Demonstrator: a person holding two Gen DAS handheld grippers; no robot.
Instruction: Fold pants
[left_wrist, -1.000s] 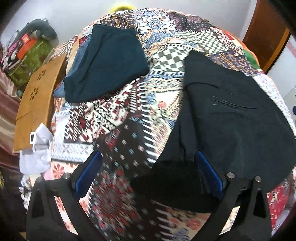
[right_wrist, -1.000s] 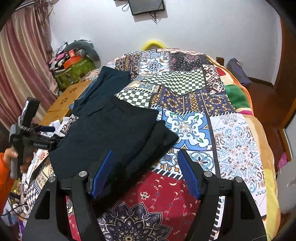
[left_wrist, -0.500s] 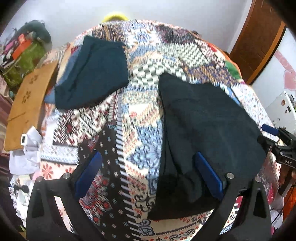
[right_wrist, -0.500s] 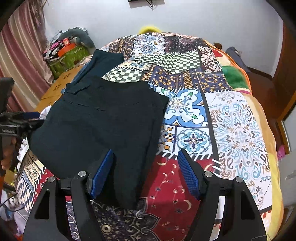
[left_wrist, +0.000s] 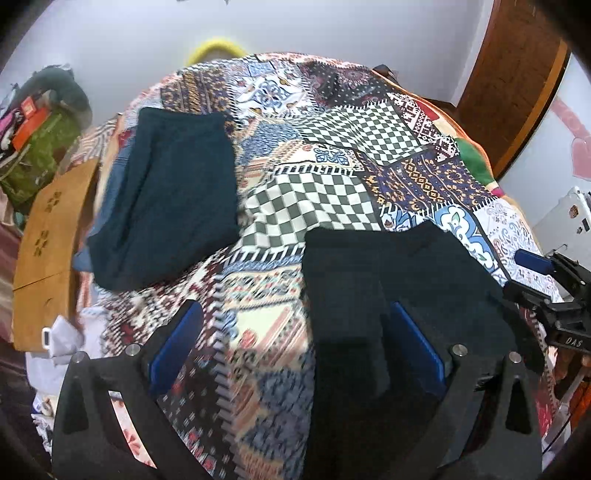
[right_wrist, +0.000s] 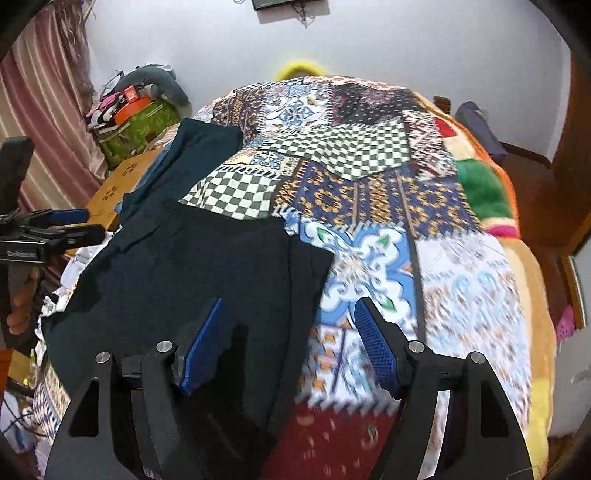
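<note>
The black pants (left_wrist: 399, 280) lie folded flat on the patchwork bedspread (left_wrist: 332, 192); in the right wrist view they (right_wrist: 192, 280) fill the lower left. My left gripper (left_wrist: 295, 347) is open and empty above the pants' left edge. My right gripper (right_wrist: 291, 343) is open and empty above the pants' right edge. Each gripper shows in the other's view: the right one (left_wrist: 543, 284) at the bed's right side, the left one (right_wrist: 48, 229) at its left.
A folded dark teal garment (left_wrist: 166, 192) lies at the far left of the bed. A wooden board (left_wrist: 48, 236) and white cloth (left_wrist: 59, 343) sit off the left edge. A cluttered green bag (right_wrist: 136, 125) stands by the curtain. A wooden door (left_wrist: 517, 74) is at the right.
Both grippers have pulled back and up from the pants, which now lie flat and smoother. The views have tilted up toward the far wall.
</note>
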